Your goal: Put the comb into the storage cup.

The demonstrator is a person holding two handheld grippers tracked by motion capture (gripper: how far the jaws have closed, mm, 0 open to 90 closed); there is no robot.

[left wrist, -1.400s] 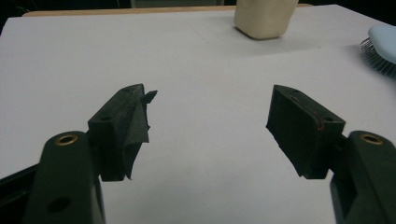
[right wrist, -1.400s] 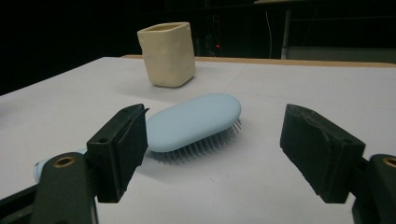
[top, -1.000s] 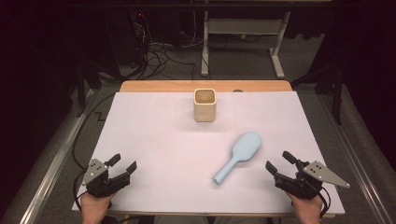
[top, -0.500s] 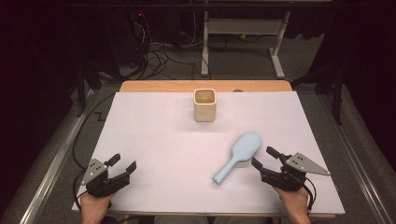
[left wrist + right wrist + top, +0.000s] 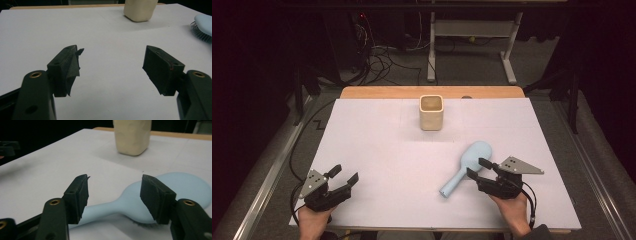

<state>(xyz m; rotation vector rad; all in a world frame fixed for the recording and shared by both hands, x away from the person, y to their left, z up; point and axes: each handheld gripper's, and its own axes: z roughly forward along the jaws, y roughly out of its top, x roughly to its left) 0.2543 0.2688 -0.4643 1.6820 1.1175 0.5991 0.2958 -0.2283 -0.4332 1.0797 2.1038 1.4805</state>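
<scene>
Hairbrush (image 5: pixel 160 195) under parted jaws, cup (image 5: pixel 132 136) beyond

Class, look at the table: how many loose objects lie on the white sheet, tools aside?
2: a cream cup standing upright near the far edge, and a light blue hairbrush lying bristles down, nearer, right of centre.

Lab or test bay, not home. Dark room; lit only on table (image 5: pixel 377 150) with plain white cover, wood edge bare at far side. Grey carpet floor. Cable tangle (image 5: pixel 379 60) on floor far left, small red light (image 5: pixel 362 16) above it. White metal desk frame (image 5: pixel 472 45) far centre. Metal rails (image 5: pixel 267 185) along table's left and right sides. Sparse props: beige cup (image 5: pixel 431 112), blue brush (image 5: pixel 464 167). Handheld grippers trail cables.
</scene>
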